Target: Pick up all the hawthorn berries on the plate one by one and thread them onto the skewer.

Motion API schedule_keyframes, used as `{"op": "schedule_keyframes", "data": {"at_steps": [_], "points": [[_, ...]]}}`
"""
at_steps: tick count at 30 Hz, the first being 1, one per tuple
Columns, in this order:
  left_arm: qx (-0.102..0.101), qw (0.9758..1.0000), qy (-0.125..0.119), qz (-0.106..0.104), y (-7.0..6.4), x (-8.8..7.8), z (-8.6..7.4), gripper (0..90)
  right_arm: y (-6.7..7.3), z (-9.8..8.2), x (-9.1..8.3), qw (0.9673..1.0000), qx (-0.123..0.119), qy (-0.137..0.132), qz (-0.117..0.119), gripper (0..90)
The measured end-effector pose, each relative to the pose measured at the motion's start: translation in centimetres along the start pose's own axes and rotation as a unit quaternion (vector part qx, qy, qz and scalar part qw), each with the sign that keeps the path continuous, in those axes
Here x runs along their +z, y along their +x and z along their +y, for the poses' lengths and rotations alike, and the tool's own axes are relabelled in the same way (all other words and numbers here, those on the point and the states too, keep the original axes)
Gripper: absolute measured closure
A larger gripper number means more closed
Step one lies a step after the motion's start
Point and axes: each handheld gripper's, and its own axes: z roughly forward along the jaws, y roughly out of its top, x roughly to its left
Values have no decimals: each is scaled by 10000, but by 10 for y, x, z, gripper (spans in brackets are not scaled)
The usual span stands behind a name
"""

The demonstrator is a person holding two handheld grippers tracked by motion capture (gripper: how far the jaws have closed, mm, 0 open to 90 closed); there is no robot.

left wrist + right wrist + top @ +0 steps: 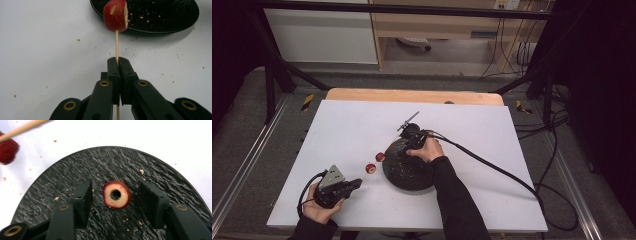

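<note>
**Ana:** Across the white table top (492,150), near the middle, lies the round black slate-textured plate (404,170), with crumbs scattered on it and around it. How far along would you put the work?

**Ben:** Partly done, I'd judge. The left gripper (117,62) sits near the table's front left corner, its jaws pressed together on a thin wooden skewer (116,45), and one red-skinned, cored fruit piece (115,15) is already threaded on the skewer's far end, hanging just beside the plate's rim.

**Ana:** And the right gripper (115,195)?

**Ben:** It reaches down over the plate's far edge. Its jaws are parted on either side of a red ring-shaped fruit slice with a pale face and a hole through the centre (116,194), which lies flat on the plate. The pads are close but not touching it, so nothing is picked up yet.

**Ana:** Anything else waiting?

**Ben:** From the high view, a second small red piece (380,156) shows near the plate's left edge; whether it rests on the table or on the skewer I cannot tell. What remains is gripping the slice and sliding it onto the skewer.
</note>
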Motion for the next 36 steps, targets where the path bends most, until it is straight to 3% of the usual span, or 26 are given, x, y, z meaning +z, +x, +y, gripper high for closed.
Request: {"op": "schedule_keyframes", "data": {"at_steps": [9, 16, 27, 36], "points": [[4, 10000, 20, 3, 0, 1, 0, 884, -3, 0, 5, 9999, 72, 54, 140, 610], [3, 10000, 18, 11, 0, 1, 0, 884, -4, 0, 4, 9999, 99, 31, 136, 619], [5, 10000, 15, 18, -1, 1, 0, 884, -1, -1, -25, 9993, 321, -180, 9, 621], [44, 10000, 20, 8, -3, 2, 1, 884, -2, -17, -47, 9967, 706, -391, 12, 621]]}}
